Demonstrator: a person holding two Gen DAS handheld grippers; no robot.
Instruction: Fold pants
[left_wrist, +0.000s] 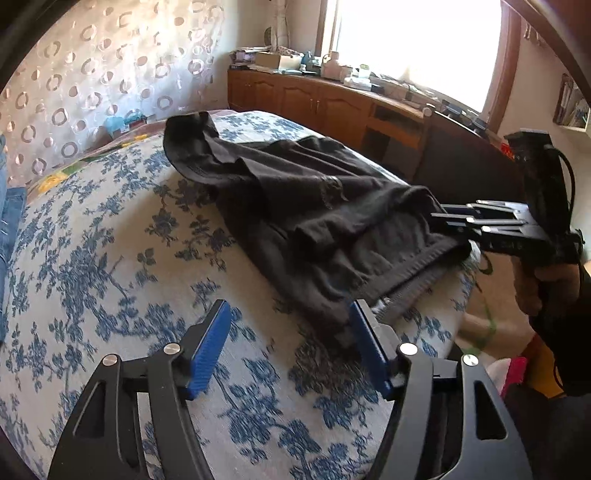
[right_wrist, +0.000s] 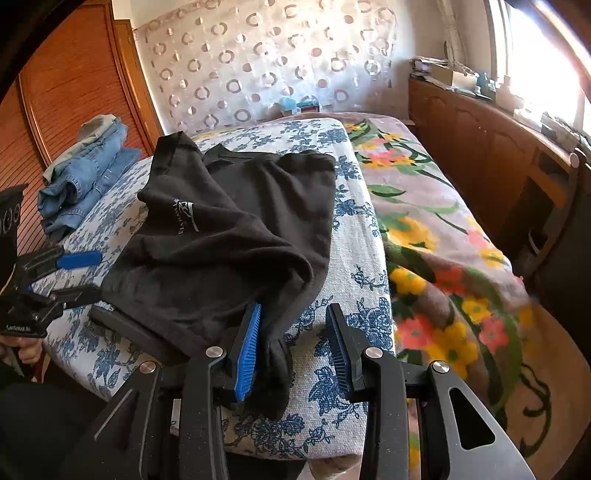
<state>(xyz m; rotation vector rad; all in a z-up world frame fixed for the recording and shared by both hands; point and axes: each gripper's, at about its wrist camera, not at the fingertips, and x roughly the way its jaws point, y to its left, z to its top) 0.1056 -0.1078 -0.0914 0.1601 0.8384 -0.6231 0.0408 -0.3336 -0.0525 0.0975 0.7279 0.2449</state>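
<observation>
The black pants (right_wrist: 229, 236) lie crumpled on the blue-flowered cover (left_wrist: 110, 258) of the bed. The left gripper (left_wrist: 290, 347) hovers at the near edge of the pants, jaws spread, nothing between them. The right gripper (right_wrist: 293, 349) sits at the pants' corner, jaws spread; its left pad (right_wrist: 248, 350) touches the cloth without pinching it. Folded jeans (right_wrist: 85, 170) lie beyond.

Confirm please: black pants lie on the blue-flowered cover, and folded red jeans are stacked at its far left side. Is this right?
Not quite: the folded jeans are blue, not red, as the right wrist view shows. The rest holds: the black pants lie on the blue-flowered cover, and the jeans are stacked at its far left side.
</observation>
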